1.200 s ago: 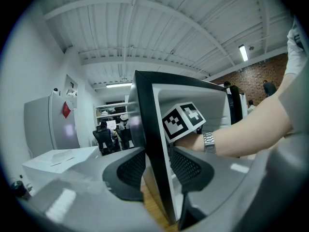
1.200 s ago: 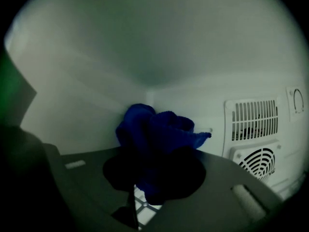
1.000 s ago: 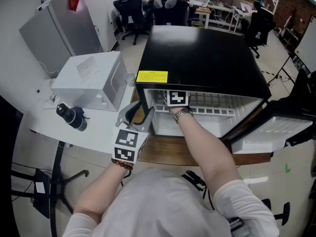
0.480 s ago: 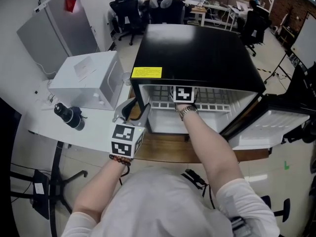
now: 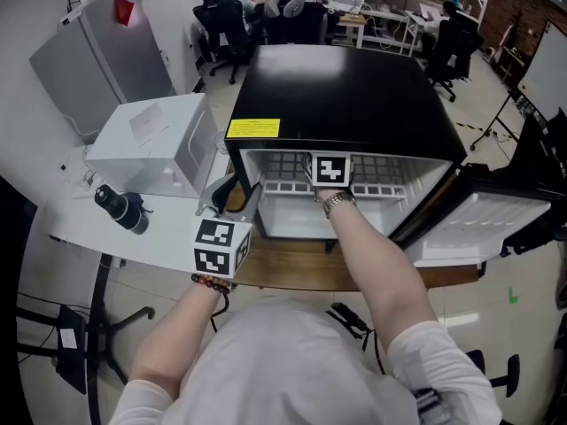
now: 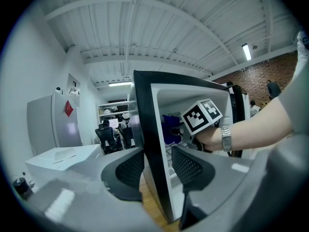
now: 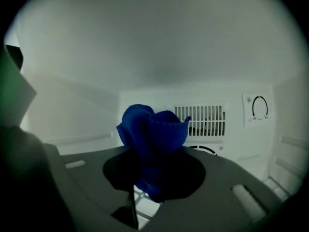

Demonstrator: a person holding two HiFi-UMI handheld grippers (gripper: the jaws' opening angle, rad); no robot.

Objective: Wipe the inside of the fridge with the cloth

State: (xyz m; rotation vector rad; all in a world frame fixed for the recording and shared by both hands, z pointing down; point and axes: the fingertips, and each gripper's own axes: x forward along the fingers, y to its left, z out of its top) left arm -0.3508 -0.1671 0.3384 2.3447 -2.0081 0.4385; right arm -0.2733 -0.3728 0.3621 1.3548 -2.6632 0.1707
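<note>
Right gripper [image 7: 154, 174]: jaws clamped on blue cloth [image 7: 153, 129], inside the fridge [image 5: 345, 87], clear of its back wall [image 7: 231, 146].
Left gripper [image 6: 157, 167]: jaws pinch the fridge's side wall [image 6: 147, 124].
Progress: likely early; wiping mostly remains.

No word or number can be read anywhere. The yellow label [image 5: 253, 128] on the black top of the fridge [image 5: 354, 78] carries dark print, too small to make out. One cube [image 5: 221, 246] and a second cube [image 5: 330, 170] show square black-and-white code patterns, no letters. The dial [image 7: 259, 108] on the fridge's back wall has tiny marks, illegible.
</note>
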